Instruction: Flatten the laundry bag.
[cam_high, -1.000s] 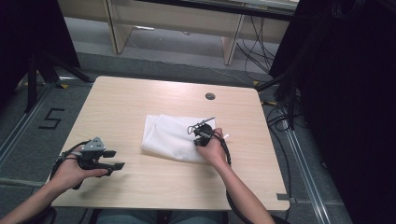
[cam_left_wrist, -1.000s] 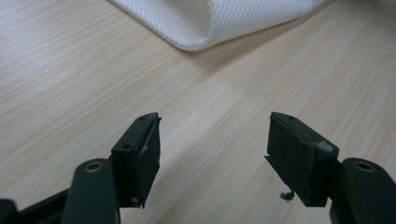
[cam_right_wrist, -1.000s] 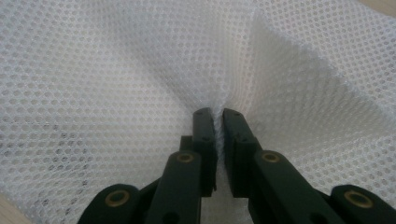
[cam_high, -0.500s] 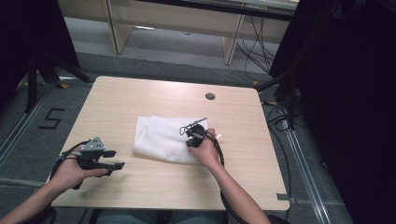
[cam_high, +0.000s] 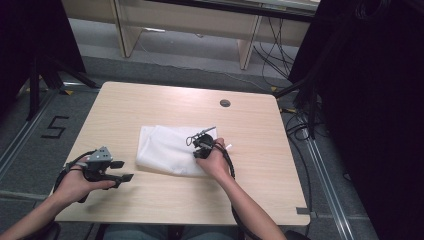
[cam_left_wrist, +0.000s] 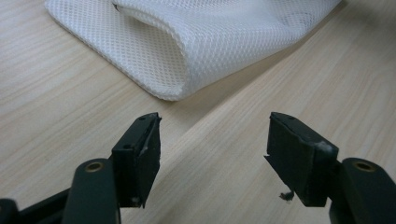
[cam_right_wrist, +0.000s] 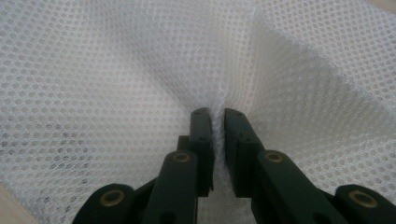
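A folded white mesh cloth (cam_high: 167, 150) lies in the middle of the light wooden table (cam_high: 150, 102). My right gripper (cam_high: 199, 146) sits over the cloth's right part, shut on a pinched ridge of the mesh cloth (cam_right_wrist: 140, 70); the right gripper (cam_right_wrist: 218, 122) has fabric squeezed between its jaws. My left gripper (cam_high: 122, 170) rests near the table's front left, open and holding nothing. In the left gripper view the left gripper (cam_left_wrist: 212, 140) points at the cloth's rolled near edge (cam_left_wrist: 182, 51), a short way off.
A round cable hole (cam_high: 225, 103) is set in the table near its far edge. Bare wood lies around the cloth on all sides. Black cables (cam_high: 295, 125) trail on the floor to the right; a wooden bench (cam_high: 190, 20) stands behind the table.
The right gripper has dragged the cloth leftward across the table, keeping its hold on it. The left gripper has stayed put.
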